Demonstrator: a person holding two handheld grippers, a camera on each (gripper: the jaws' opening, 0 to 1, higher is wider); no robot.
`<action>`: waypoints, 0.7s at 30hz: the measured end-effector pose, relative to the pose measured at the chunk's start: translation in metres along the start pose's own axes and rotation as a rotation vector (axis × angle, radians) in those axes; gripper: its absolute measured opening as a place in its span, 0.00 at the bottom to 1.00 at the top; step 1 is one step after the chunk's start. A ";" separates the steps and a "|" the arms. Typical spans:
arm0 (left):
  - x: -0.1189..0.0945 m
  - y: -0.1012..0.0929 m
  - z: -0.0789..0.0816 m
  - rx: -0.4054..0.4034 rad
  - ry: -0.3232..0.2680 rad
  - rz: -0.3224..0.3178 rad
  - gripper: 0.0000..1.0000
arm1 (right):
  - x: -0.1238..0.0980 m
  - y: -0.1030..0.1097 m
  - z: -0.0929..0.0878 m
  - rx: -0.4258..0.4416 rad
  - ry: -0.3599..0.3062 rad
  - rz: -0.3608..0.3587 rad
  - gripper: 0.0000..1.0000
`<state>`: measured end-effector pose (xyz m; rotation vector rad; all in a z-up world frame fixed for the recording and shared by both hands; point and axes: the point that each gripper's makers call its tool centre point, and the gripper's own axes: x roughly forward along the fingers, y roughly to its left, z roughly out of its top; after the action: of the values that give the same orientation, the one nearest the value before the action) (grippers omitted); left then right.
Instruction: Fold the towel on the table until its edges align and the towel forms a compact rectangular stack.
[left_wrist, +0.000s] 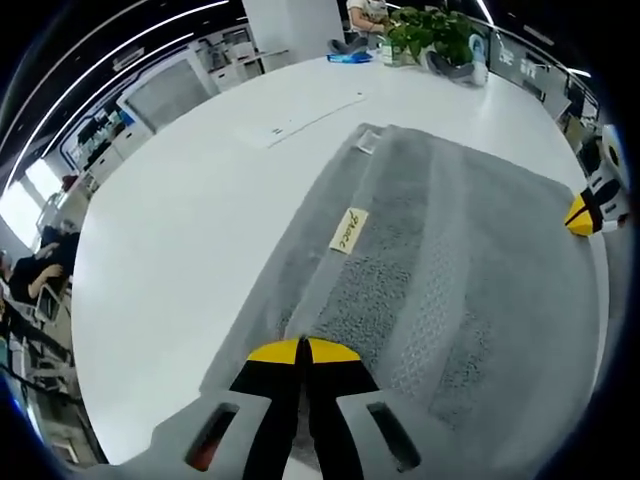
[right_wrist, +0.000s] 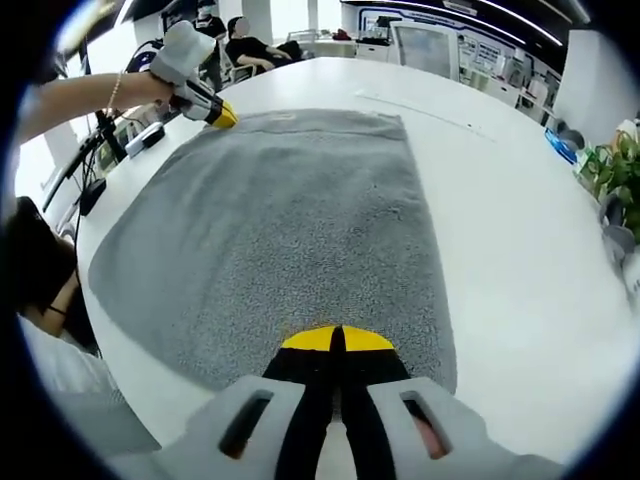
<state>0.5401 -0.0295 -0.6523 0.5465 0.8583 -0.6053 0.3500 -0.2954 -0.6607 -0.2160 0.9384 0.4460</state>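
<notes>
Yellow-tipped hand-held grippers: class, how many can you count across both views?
2. The left hand-held gripper is clamped on one end of the grey terry towel; the right hand-held gripper is shut at the opposite end.

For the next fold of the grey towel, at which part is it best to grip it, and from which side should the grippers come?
Probably at its two near corners, one per gripper. The grey towel lies flat on the white table, so the thin edge is the only part jaws can pinch. The left gripper and right gripper are each at such an edge, jaws together; come in low, along the tabletop.
</notes>
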 end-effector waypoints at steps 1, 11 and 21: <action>0.000 0.000 0.000 0.000 -0.001 0.001 0.01 | -0.001 0.002 -0.001 0.003 -0.003 0.001 0.00; 0.002 -0.001 0.003 0.034 0.014 -0.017 0.01 | -0.003 0.012 -0.005 0.033 -0.023 0.017 0.00; 0.003 -0.001 0.005 0.053 0.009 -0.051 0.01 | -0.006 0.025 -0.010 0.006 -0.014 0.044 0.00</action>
<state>0.5436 -0.0340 -0.6523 0.5769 0.8683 -0.6736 0.3288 -0.2784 -0.6614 -0.1866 0.9320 0.4842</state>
